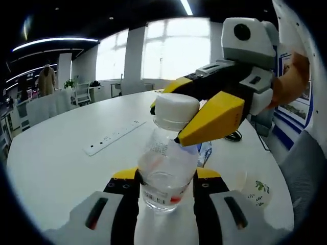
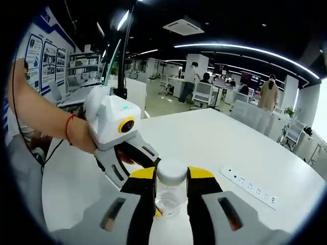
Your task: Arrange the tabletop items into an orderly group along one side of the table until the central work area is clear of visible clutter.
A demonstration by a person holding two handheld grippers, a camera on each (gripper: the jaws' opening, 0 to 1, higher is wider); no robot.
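Note:
A clear plastic water bottle [image 1: 164,173] with a white cap [image 1: 176,110] stands upright over the white table [image 1: 61,163]. My left gripper [image 1: 166,176] is shut on the bottle's body, one jaw against each side. My right gripper [image 1: 166,123] comes in from the upper right, its yellow jaws closed on the cap. In the right gripper view the cap [image 2: 171,172] sits between the right gripper's [image 2: 171,174] jaws. There the left gripper [image 2: 139,164] reaches in from the left, held by a hand, and grips the bottle [image 2: 167,200] lower down.
A white power strip [image 1: 115,137] [image 2: 250,186] lies on the table beyond the bottle. A paper cup [image 1: 254,192] lies on its side at the near right. A small blue-and-white packet [image 1: 205,153] and a black cable [image 1: 235,136] sit behind the bottle. Office chairs and desks stand beyond the table.

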